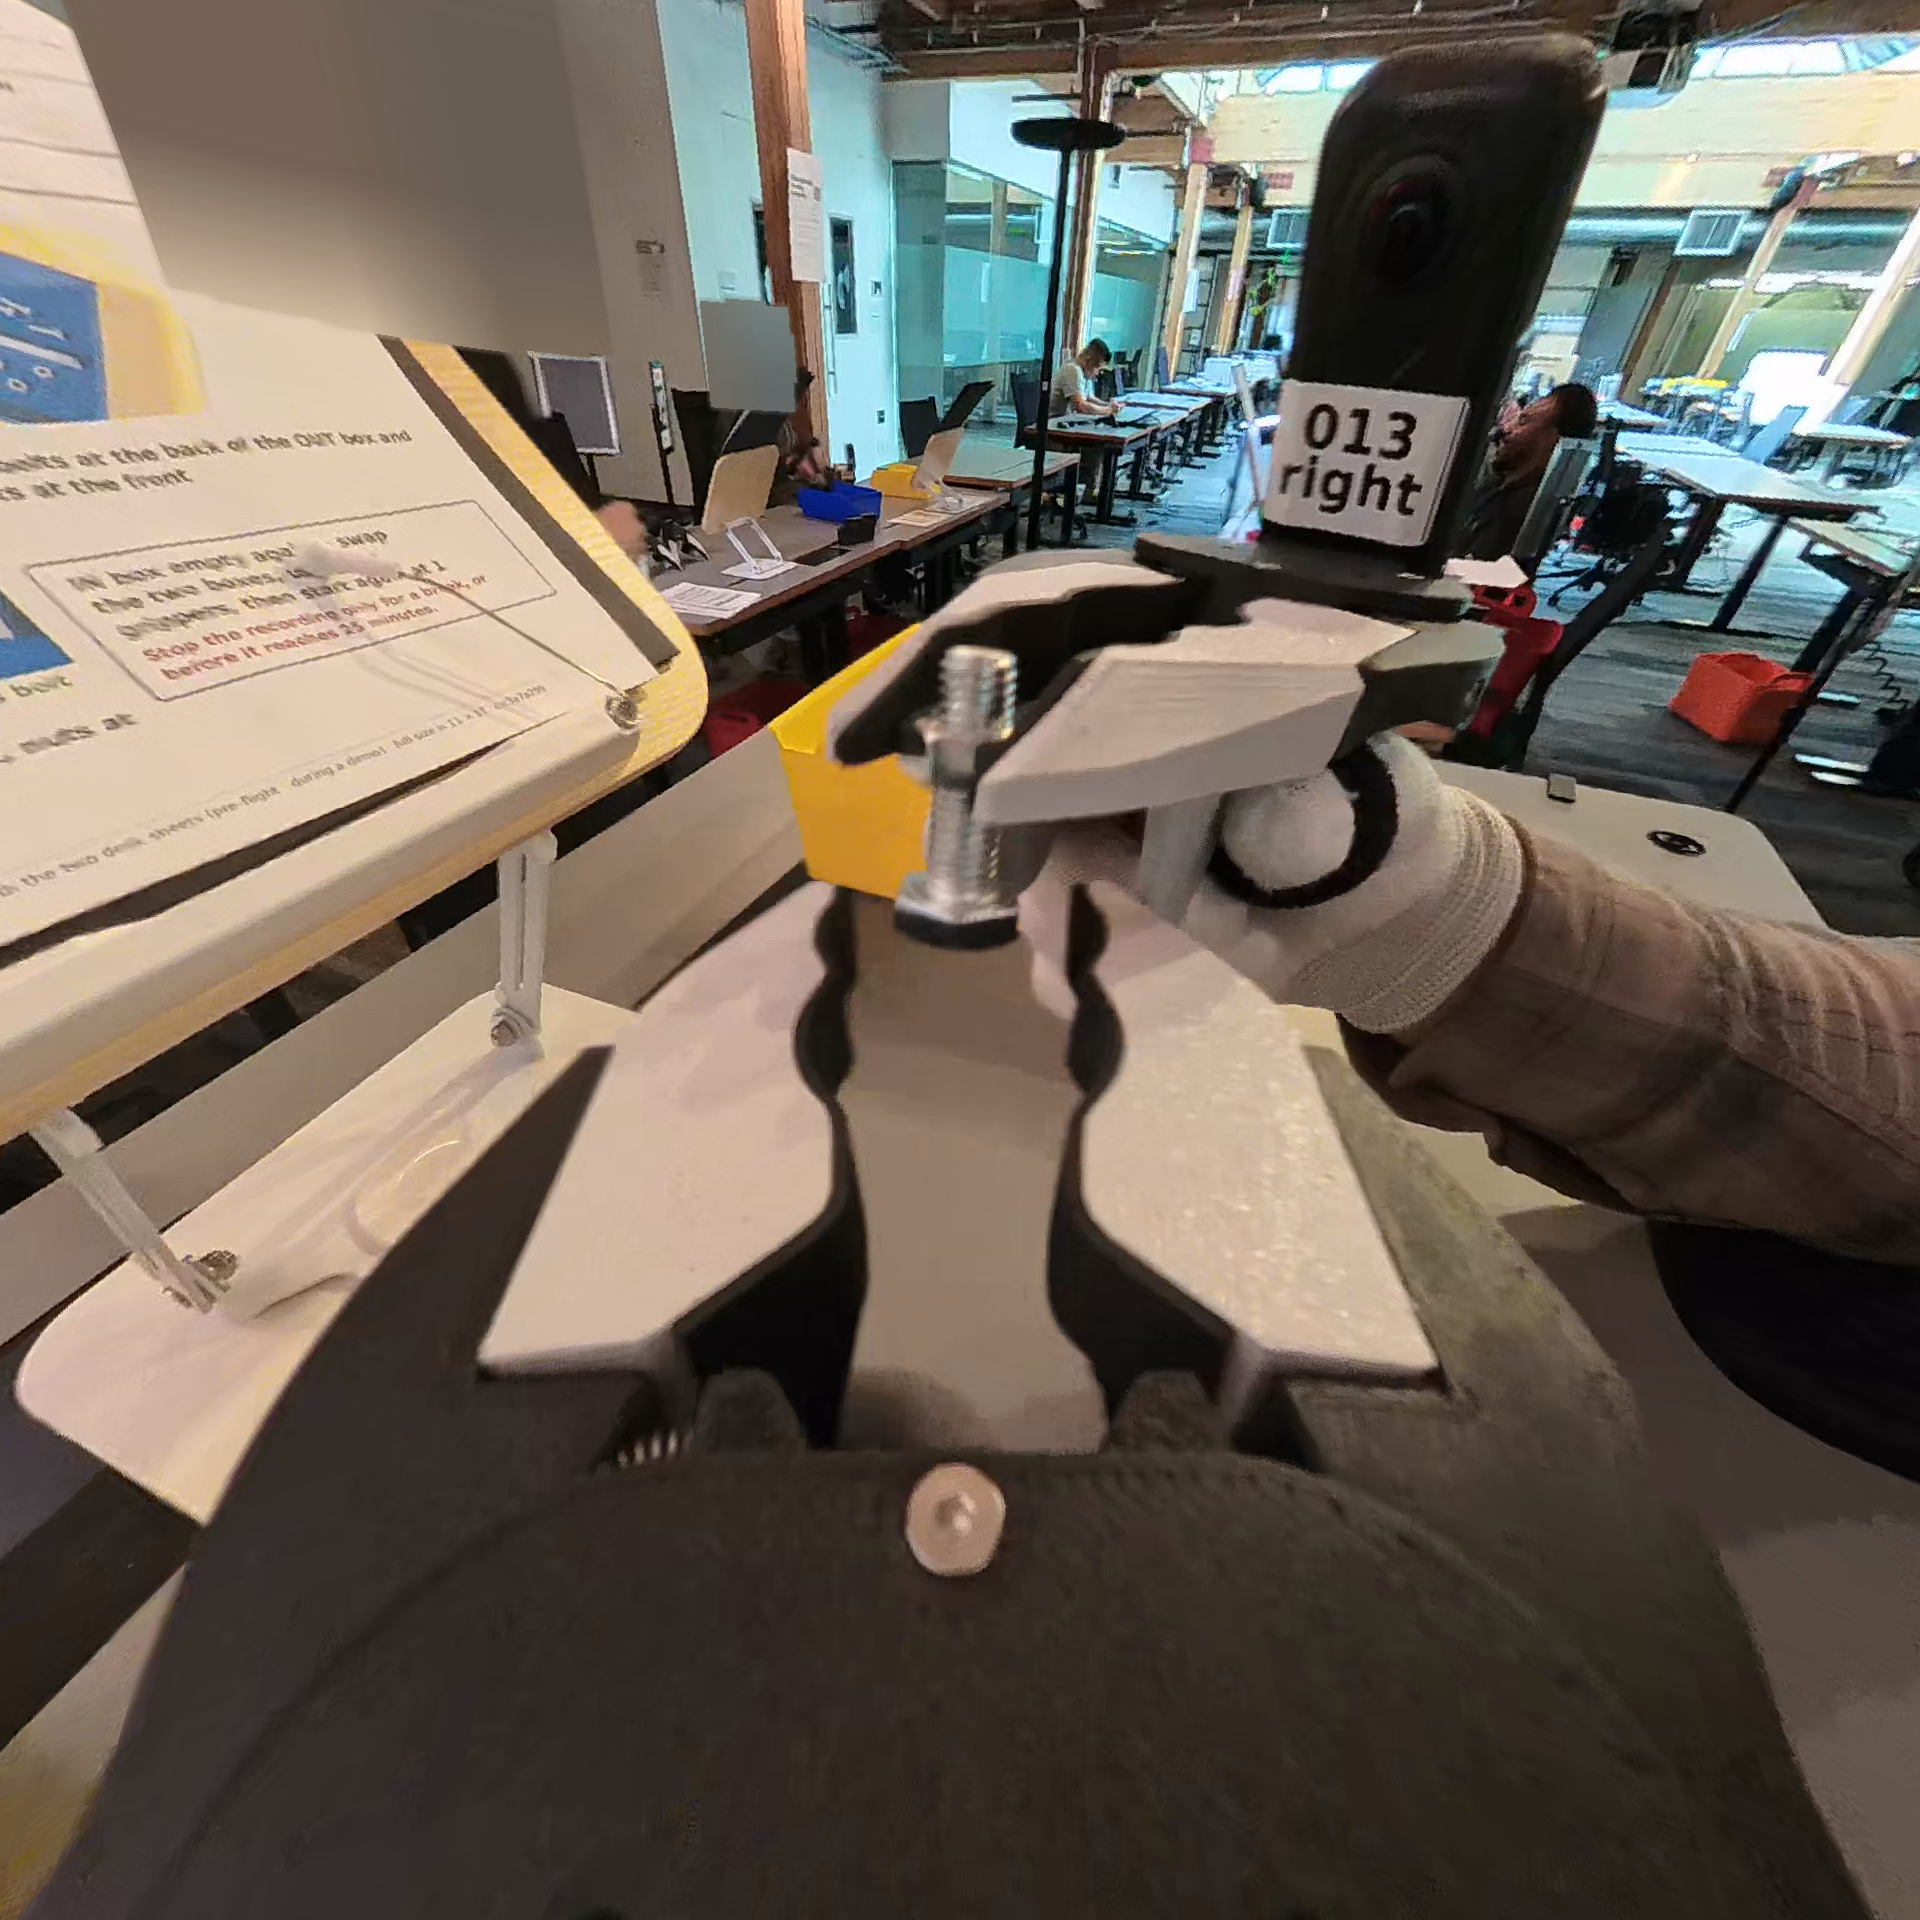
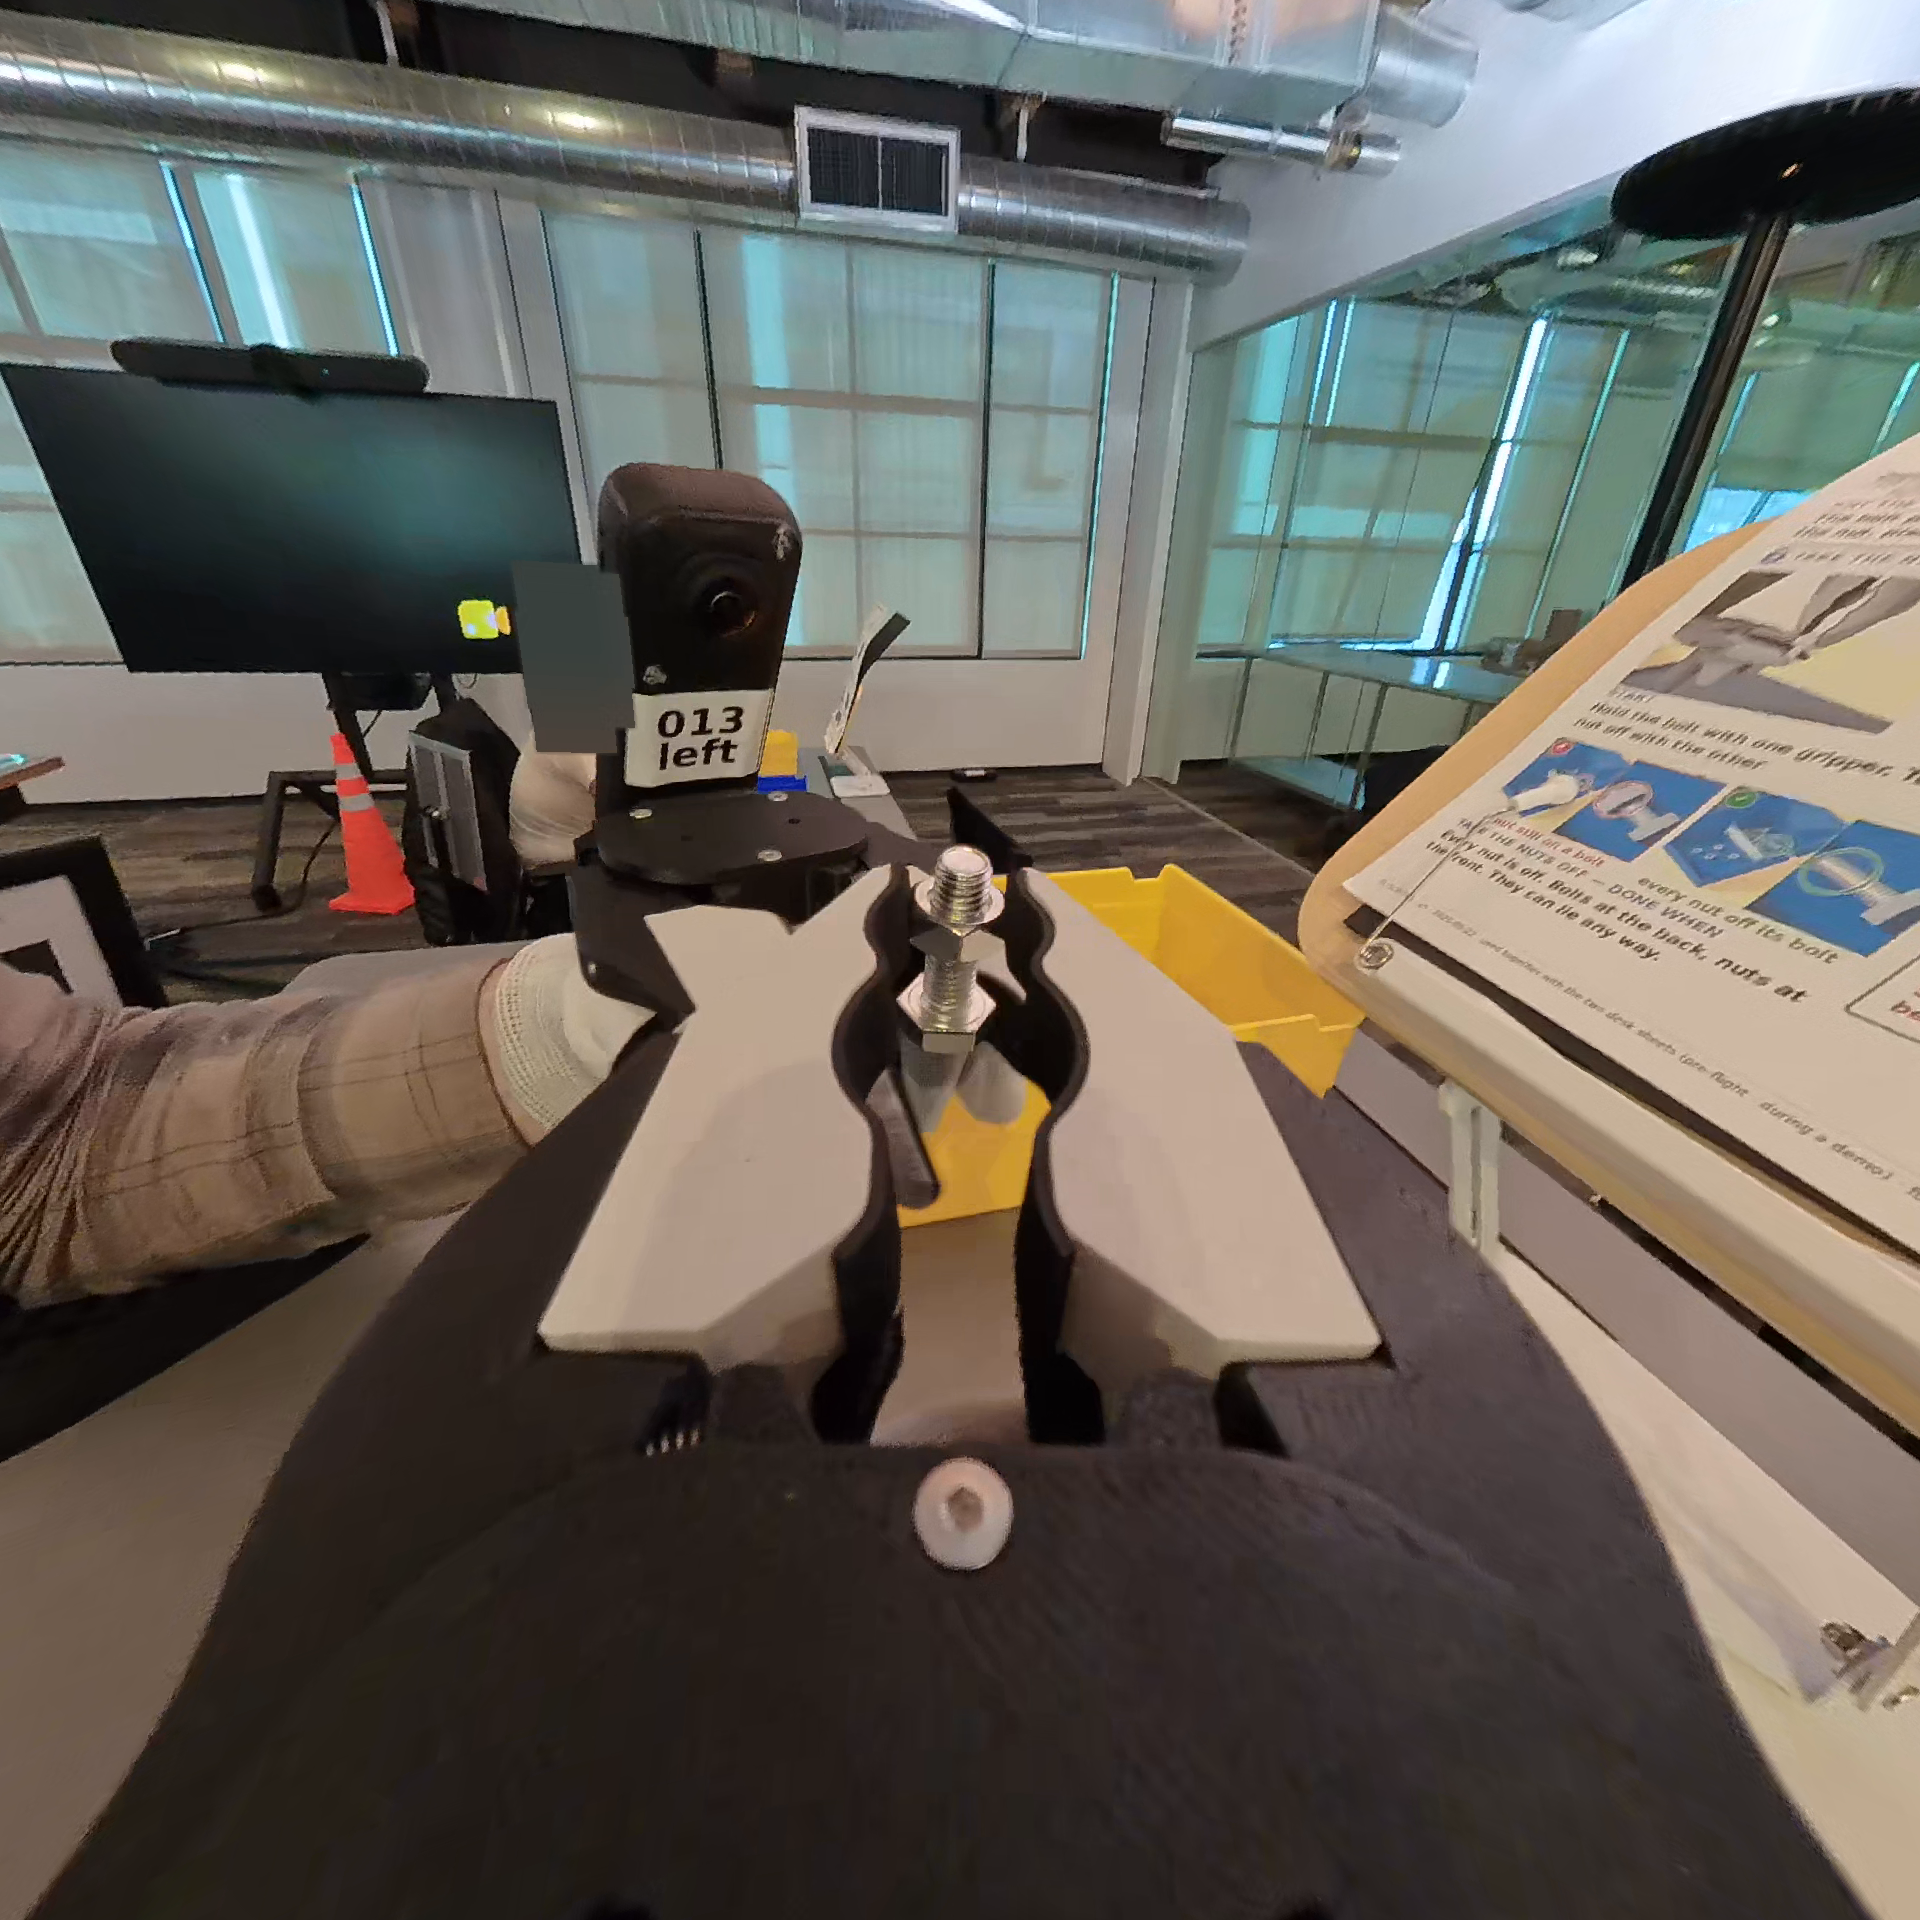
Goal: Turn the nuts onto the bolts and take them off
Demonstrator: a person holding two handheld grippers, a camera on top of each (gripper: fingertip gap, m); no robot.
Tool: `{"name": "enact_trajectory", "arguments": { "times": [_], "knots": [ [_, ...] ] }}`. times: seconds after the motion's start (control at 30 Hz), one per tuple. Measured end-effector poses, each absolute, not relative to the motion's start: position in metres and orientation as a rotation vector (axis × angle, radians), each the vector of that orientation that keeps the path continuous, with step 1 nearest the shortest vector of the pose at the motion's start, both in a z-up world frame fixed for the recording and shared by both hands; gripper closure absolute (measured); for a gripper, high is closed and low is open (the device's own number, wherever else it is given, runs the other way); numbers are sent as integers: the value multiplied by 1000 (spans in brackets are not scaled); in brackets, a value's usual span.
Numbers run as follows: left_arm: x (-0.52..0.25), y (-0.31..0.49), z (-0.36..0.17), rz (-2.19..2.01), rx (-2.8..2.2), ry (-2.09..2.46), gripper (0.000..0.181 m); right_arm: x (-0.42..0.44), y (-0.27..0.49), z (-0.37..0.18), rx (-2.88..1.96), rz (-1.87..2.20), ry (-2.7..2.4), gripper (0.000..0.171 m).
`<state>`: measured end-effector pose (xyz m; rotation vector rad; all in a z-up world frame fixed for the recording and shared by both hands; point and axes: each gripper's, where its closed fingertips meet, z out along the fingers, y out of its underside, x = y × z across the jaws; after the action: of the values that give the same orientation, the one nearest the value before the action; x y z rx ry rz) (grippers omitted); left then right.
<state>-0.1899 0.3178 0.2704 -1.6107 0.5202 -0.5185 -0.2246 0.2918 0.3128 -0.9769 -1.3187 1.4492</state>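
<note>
A silver bolt (image 1: pixel 966 842) stands upright in the air with its head down. My left gripper (image 1: pixel 951 925) is shut on the bolt's head at the fingertips. A silver nut (image 1: pixel 951 740) sits partway up the thread. My right gripper (image 1: pixel 925 764) comes in from the right, and its fingers close around that nut. In the right wrist view, the bolt (image 2: pixel 961 868) and the nut (image 2: pixel 956 943) sit between the tips of my right gripper (image 2: pixel 956 914). The left gripper (image 2: pixel 958 1086) grips the head from below there.
A yellow bin (image 1: pixel 852 821) stands just behind the bolt on the grey table, and it also shows in the right wrist view (image 2: pixel 1195 935). A tilted board with an instruction sheet (image 1: pixel 312 582) stands beside it on a white stand (image 1: pixel 312 1195). A gloved hand (image 1: pixel 1351 883) holds the right gripper. There is about 5 cm between the tips of the two grippers.
</note>
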Motion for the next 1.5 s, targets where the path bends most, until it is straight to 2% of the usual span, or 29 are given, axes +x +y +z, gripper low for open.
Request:
{"name": "enact_trajectory", "arguments": {
  "times": [0.07,0.1,0.13,0.27,0.33,0.43,0.57,0.77,0.97,1.3,1.37,1.5],
  "knots": [
    [-195,318,277,-481,-1601,503,125,-217,298,320,-975,1425,-1306,156],
    [-199,317,281,-461,-1585,497,128,-211,305,326,-972,1396,-1293,156],
    [-202,316,286,-457,-1566,488,132,-203,313,333,-975,1379,-1265,155],
    [-213,310,298,-431,-1532,477,177,-154,362,355,-1051,1242,-1184,155],
    [-217,309,299,-401,-1534,486,181,-120,396,359,-1124,1142,-1126,155],
    [-217,307,299,-383,-1542,507,181,-61,454,339,-1307,880,-1059,154],
    [-214,307,296,-355,-1559,531,181,18,522,270,-1666,506,-1002,155],
    [-214,310,288,-340,-1591,545,180,73,561,173,-2071,221,-969,155],
    [-214,310,283,-308,-1623,573,180,92,564,113,-2318,22,-1009,155],
    [-214,306,281,-300,-1650,600,179,97,569,78,-2405,-3,-987,153],
    [-213,306,281,-301,-1653,603,178,99,570,90,-2379,-16,-971,134],
    [-215,305,284,-306,-1646,589,178,95,570,131,-2272,33,-927,138]
  ]
}}
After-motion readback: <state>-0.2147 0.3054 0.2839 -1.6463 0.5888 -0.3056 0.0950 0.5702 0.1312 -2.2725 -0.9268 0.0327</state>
